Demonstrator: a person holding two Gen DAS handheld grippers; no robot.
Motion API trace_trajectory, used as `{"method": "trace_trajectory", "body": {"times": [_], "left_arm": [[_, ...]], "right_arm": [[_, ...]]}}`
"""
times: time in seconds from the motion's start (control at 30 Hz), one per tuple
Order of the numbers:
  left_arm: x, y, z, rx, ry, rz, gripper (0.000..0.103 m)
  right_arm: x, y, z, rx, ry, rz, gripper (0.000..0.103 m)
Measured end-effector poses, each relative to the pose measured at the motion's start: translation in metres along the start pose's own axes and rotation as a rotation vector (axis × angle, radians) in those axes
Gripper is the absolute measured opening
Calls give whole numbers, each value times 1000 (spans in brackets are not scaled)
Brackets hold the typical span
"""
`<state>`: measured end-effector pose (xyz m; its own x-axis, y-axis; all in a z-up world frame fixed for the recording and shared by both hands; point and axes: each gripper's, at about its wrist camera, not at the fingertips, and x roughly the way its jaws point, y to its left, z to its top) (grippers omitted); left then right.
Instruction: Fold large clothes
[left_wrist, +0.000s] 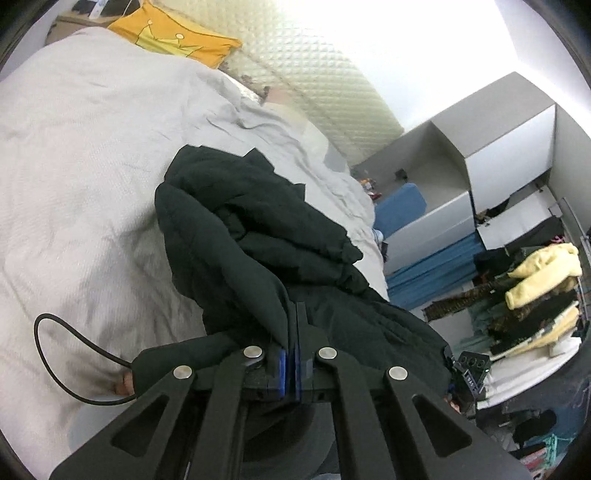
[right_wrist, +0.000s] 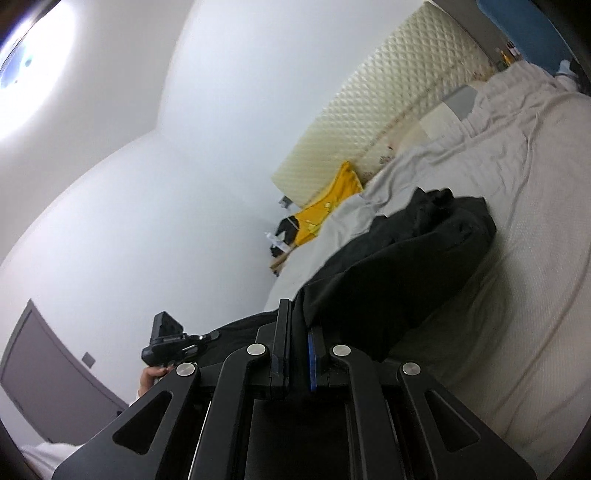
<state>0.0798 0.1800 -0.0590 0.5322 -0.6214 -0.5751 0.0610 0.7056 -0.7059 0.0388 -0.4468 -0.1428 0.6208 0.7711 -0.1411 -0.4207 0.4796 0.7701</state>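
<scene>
Black padded jacket (left_wrist: 266, 236), centre frame over grey bedspread (left_wrist: 74, 184), pinched by left gripper (left_wrist: 291, 314) and right gripper (right_wrist: 295, 314) for spreading.

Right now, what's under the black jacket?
The grey bedspread lies under the black jacket; whatever sits beneath its bunched folds is covered.

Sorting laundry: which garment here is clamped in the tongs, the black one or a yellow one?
The black garment on the bed: both the left tongs and right tongs pinch it. The yellow garments sit untouched in the side pile.
</scene>
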Motion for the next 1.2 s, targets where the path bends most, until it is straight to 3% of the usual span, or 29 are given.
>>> {"method": "trace_trajectory", "body": {"times": [0.2, 0.37, 0.57, 0.8, 0.97, 1.2], "left_arm": [[-33, -22, -25, 23, -1, -1, 0], [-33, -33, -28, 44, 10, -2, 0], [-4, -27, 5, 29, -9, 8, 0], [25, -9, 70, -26, -55, 43, 1], [39, 0, 106, -47, -108, 83, 1], [61, 8, 142, -67, -120, 154, 2]], "right_arm": [[-34, 27, -21, 1, 10, -36, 5], [-33, 25, -18, 19, 27, -59, 5], [-28, -3, 12, 108, -17, -59, 5], [6, -44, 79, 203, -77, -127, 5], [34, -69, 124, 225, -103, -214, 5], [69, -104, 158, 262, -90, -323, 5]]}}
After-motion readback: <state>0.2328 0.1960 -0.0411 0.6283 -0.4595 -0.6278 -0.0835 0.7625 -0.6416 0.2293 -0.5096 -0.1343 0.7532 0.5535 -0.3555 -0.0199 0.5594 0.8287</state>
